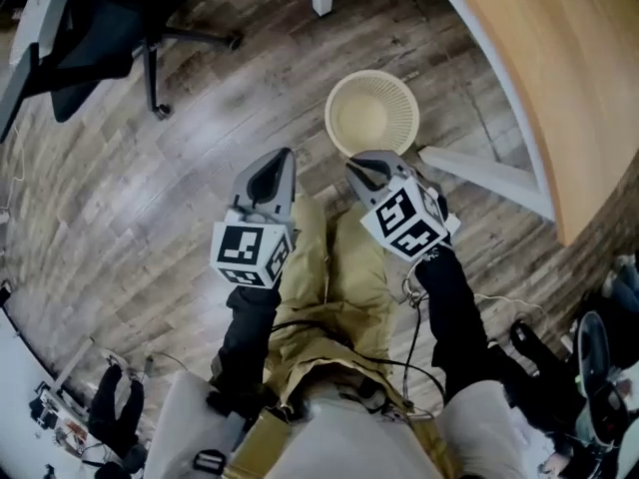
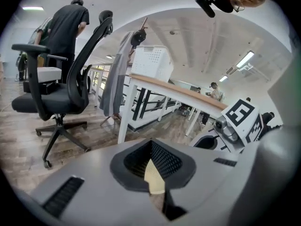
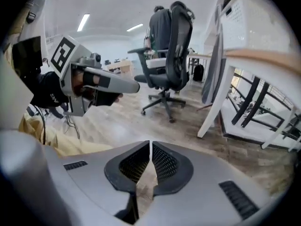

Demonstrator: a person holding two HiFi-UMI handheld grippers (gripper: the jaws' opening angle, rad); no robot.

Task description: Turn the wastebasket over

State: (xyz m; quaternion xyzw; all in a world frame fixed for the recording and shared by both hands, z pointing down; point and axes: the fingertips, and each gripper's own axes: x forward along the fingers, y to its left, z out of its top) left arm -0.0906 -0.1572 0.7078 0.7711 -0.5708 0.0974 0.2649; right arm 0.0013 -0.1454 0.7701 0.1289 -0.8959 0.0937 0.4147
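Both claws are held up in front of the person, apart from the wastebasket (image 1: pixel 391 103) and touching nothing. The left claw (image 1: pixel 274 174) has its jaws brought together at the tips with nothing between them. The right claw (image 1: pixel 367 171) is likewise closed, only a hair-thin slit showing between its tips, and it too is empty. The wastebasket, a cream round one with a latticed wall, stands upright on the wooden floor (image 1: pixel 190 158) with its mouth facing up. In the head view, the right claw's tip hangs just on the person's side of the wastebasket's rim, and the left claw sits beside it, further to the left of the wastebasket. Beyond and to the right of the wastebasket curves a wood-topped tabletop (image 1: pixel 569 68), and one white leg (image 1: pixel 489 176) of it runs just beside the wastebasket. A black office chair (image 1: pixel 95 38) stands well apart from the wastebasket, off to its left. The person's khaki trousers (image 1: pixel 344 287) show below the claws, on the near side of the wastebasket
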